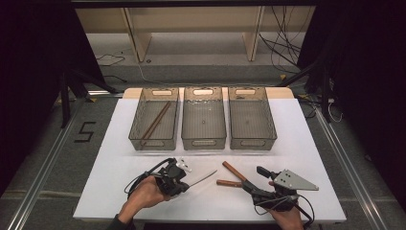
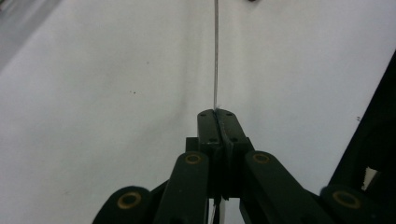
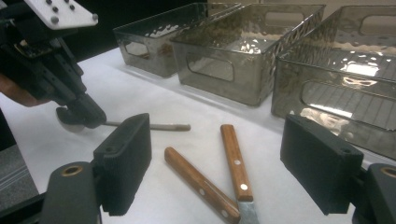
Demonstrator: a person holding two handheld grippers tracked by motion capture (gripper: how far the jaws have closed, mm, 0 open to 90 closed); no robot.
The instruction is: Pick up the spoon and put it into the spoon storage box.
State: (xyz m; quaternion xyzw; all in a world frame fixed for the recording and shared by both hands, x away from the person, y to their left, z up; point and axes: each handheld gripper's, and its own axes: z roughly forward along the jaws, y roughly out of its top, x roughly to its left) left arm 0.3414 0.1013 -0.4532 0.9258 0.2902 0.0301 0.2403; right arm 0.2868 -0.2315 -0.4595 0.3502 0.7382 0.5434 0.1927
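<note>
From the high view we see a white table with three clear bins in a row near its far edge. The left bin has two brown sticks lying slanted in it. The middle bin and the right bin look bare, but we cannot be sure. Near the front edge, the left gripper sits in a hand, and a thin silver rod sticks out of it toward the right. Just right of the rod lie two wooden handles that meet in a V. The right gripper is near the front right corner, just beside those handles, with a grey plate on top.

From the left gripper view we look along the left gripper. Its jaws are pressed together on the rod, which runs straight away over the table.

From the right gripper view we see the right gripper with its jaws wide apart and nothing between them. The two handles lie on the table between the jaws, and a bit of a metal blade shows at the end of one. Past them the rod lies low over the table, held at one end by the left gripper. The three bins stand side by side behind.
</note>
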